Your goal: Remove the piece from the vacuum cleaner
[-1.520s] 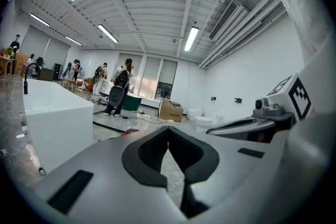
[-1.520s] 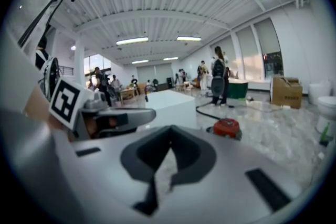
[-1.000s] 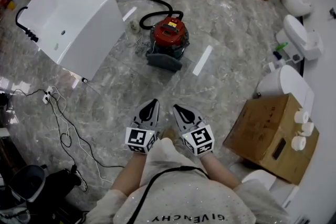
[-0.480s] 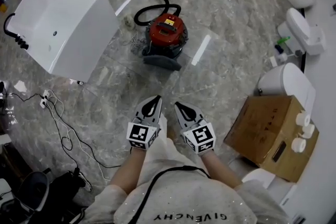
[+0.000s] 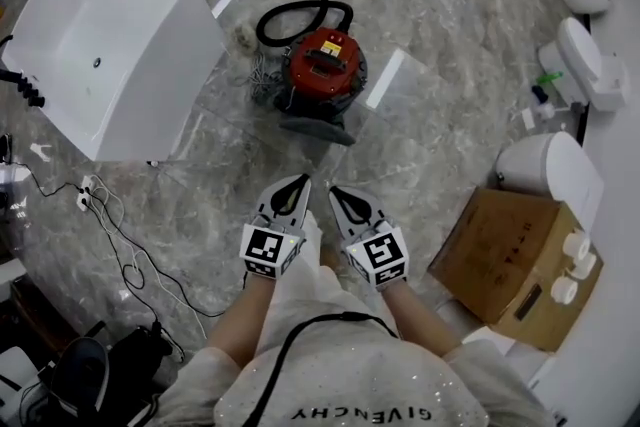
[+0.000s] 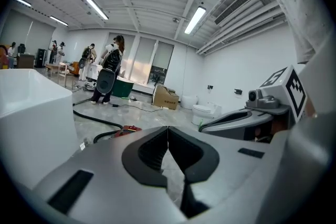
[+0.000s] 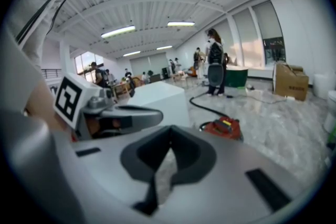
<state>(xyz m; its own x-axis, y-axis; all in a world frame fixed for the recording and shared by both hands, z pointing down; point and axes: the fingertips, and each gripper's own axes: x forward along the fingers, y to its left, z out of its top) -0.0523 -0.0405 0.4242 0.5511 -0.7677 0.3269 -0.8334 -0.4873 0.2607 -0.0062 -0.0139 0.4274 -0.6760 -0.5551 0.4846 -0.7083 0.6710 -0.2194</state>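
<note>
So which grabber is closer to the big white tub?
Left. The left gripper is on the white tub's side; the right gripper lies beyond it, farther away.

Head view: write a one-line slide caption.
Left tool and right tool, both shut and empty, aimed at the red vacuum cleaner ahead.

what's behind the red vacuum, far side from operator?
A black hose loops on the floor just behind the red vacuum, then runs out of the head view's top edge. Its joint with the body is hidden by the vacuum.
</note>
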